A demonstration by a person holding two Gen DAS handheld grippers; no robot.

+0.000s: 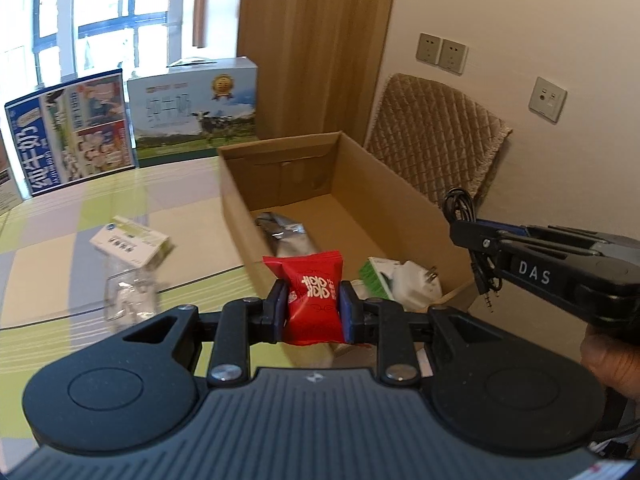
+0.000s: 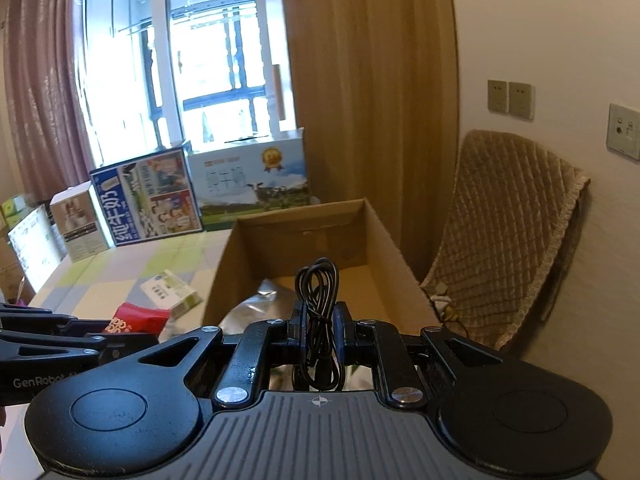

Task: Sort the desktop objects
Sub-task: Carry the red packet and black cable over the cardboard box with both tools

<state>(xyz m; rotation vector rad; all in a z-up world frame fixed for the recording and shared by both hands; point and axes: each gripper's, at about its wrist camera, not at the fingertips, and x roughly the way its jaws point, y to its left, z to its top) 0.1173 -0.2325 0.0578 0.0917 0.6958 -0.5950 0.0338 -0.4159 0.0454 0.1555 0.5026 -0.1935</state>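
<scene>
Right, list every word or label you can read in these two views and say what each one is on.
"DAS": on the right gripper.
"GenRobot": on the left gripper, rest cut off.
"纯牛奶": on the blue milk carton.
Red snack packet: white characters, too stylised to read.
Cow-picture box and small white box: print too blurred.

At upper left, 2 milk cartons (image 1: 192,112) stood before a bright window (image 1: 100,12). A quilted chair (image 2: 508,224) sat at right, below 3 wall sockets (image 1: 440,54).
</scene>
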